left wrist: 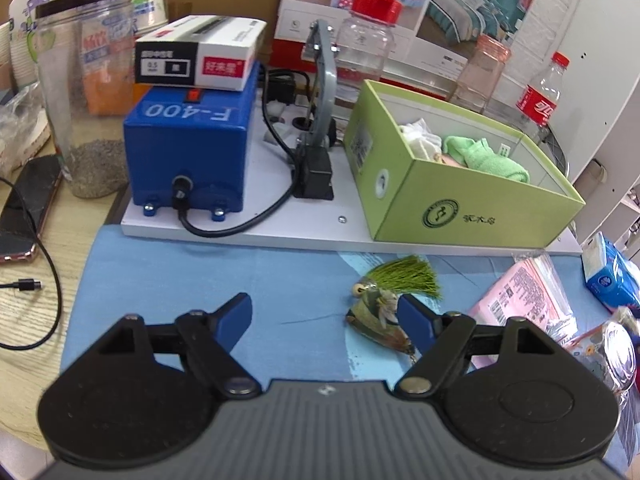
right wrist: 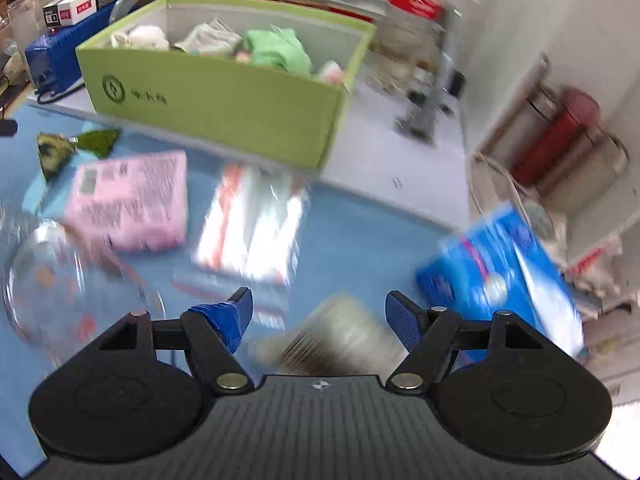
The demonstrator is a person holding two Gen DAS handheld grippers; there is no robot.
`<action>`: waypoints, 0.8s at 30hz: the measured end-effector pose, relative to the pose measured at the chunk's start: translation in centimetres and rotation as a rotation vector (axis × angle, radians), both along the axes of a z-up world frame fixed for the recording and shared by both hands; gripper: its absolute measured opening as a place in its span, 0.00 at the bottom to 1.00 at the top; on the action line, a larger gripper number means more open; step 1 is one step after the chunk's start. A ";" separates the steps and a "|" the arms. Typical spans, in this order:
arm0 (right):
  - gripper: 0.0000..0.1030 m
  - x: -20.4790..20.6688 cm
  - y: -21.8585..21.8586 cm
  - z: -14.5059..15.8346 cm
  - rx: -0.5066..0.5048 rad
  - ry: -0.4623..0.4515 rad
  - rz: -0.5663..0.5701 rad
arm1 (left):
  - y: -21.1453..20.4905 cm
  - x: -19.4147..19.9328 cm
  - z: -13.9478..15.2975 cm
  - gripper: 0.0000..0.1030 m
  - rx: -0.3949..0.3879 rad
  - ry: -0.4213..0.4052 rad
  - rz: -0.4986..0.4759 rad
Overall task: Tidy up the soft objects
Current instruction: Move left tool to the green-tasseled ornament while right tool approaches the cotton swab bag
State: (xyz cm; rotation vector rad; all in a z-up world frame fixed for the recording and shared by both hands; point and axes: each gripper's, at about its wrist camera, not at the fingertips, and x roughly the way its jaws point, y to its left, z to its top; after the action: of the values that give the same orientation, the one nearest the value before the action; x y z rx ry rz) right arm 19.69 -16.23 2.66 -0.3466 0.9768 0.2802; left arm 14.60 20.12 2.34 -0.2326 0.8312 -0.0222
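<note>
A green cardboard box (left wrist: 472, 200) stands on a white board and holds a white cloth (left wrist: 418, 136) and a green cloth (left wrist: 486, 156); the box also shows in the right wrist view (right wrist: 240, 112). A green sachet with a tassel (left wrist: 384, 304) lies on the blue mat beside my right-hand fingertip. My left gripper (left wrist: 324, 316) is open and empty above the mat. My right gripper (right wrist: 320, 312) is open and empty; a blurred grey-white object (right wrist: 340, 340) lies just below it. A pink packet (right wrist: 132, 200) and a clear-wrapped red-and-white packet (right wrist: 252, 228) lie on the mat.
A blue F-400 machine (left wrist: 188, 148) with a small box on top, a clear jar (left wrist: 84, 92), bottles (left wrist: 368, 40) and a phone (left wrist: 28, 216) crowd the back and left. A blue tissue pack (right wrist: 508, 276) lies right. A glass bowl (right wrist: 44, 276) sits left.
</note>
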 end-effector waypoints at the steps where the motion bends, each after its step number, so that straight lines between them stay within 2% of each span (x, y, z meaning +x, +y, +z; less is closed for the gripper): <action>1: 0.58 -1.3 -0.7 -0.5 0.012 -0.005 -0.009 | -0.3 0.0 0.0 0.77 0.005 0.000 -0.004; 5: 0.58 -6.2 -3.6 -2.1 0.126 -0.033 -0.072 | -1.1 0.1 0.2 0.79 0.013 0.000 -0.006; 10: 0.58 -10.5 -5.5 -2.8 0.263 -0.184 -0.171 | -1.7 -0.3 0.4 0.79 0.035 0.002 -0.015; 13: 0.58 -11.3 -5.7 -2.9 0.264 -0.232 -0.190 | -1.8 -0.4 0.4 0.79 0.040 0.007 -0.012; 16: 0.58 -10.7 -5.3 -3.2 0.236 -0.226 -0.165 | -1.8 -0.6 0.4 0.80 0.041 0.013 -0.009; 20: 0.58 -10.2 -5.0 -3.0 0.204 -0.231 -0.074 | -1.9 -0.7 0.1 0.81 0.070 0.034 -0.009; 24: 0.58 -10.0 -4.3 -2.0 0.064 -0.197 0.257 | -1.9 -0.7 0.1 0.81 0.106 0.049 0.007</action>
State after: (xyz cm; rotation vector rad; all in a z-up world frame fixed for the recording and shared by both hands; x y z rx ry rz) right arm 9.66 -20.50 0.63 -0.4329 0.7278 0.5003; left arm 13.94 18.24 2.40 -0.1363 0.8773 0.0344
